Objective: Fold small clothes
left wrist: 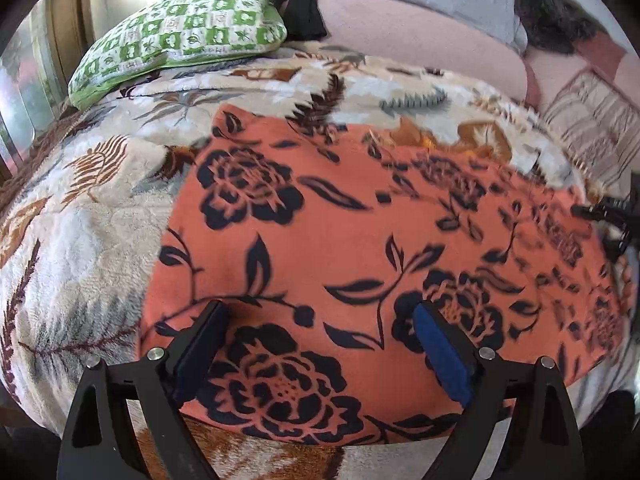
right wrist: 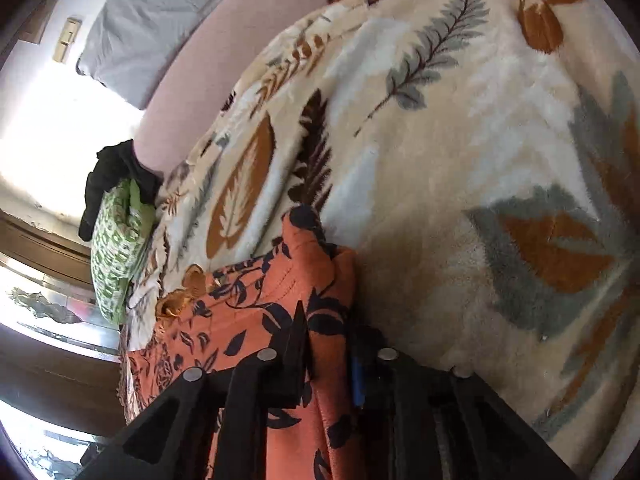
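A: Why is the orange floral garment (left wrist: 360, 240) spread over the bed's blanket (left wrist: 80, 240)?

B: For folding. Its 3 o'clock edge is clamped by the right gripper (right wrist: 328, 360); the left gripper (left wrist: 320, 344) is held wide, empty, at 6 o'clock.

Right gripper (right wrist: 326, 344) pinching an orange floral garment (right wrist: 256, 304) on a leaf-patterned blanket (right wrist: 460, 128).

The black jaws are closed on a raised fold of the orange cloth with dark flowers, near the blanket's left edge. Further along that edge lies a green-and-white checked pillow (right wrist: 118, 256) with a black garment (right wrist: 112, 180) draped over its far end. A grey pillow (right wrist: 160, 28) rests near the far corner.
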